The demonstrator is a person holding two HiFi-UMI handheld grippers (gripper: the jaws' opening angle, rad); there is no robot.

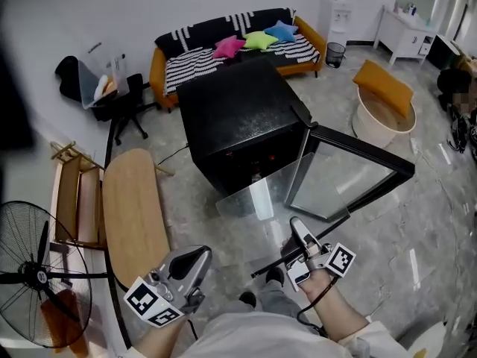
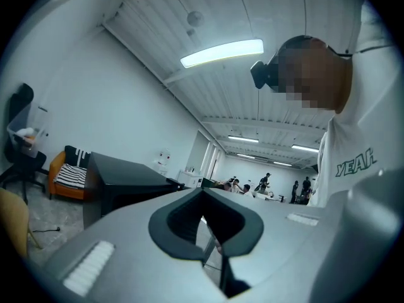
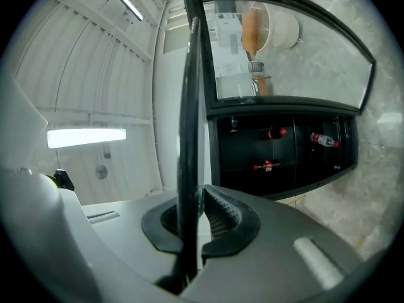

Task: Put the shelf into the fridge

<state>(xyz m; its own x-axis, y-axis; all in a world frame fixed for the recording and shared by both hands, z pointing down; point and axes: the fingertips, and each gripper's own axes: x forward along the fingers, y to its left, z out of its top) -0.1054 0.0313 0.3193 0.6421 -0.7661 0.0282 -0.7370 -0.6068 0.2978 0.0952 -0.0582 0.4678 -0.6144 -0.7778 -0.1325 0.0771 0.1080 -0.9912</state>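
jaws of right gripper point(image 3: 196, 197) on shelf point(image 3: 188, 106) edge (fridge point(image 1: 238, 118) open)

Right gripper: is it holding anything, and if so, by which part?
The right gripper is shut on the glass shelf, clamping its dark edge strip on the person's side. The left gripper is shut and holds nothing.

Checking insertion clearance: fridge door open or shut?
Open. The glass door stands wide off the fridge; bottles visible inside.

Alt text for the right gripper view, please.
The right gripper is shut on the glass shelf, seen edge-on running up the frame. Beyond, the black fridge stands open, bottles inside, its glass door swung out.
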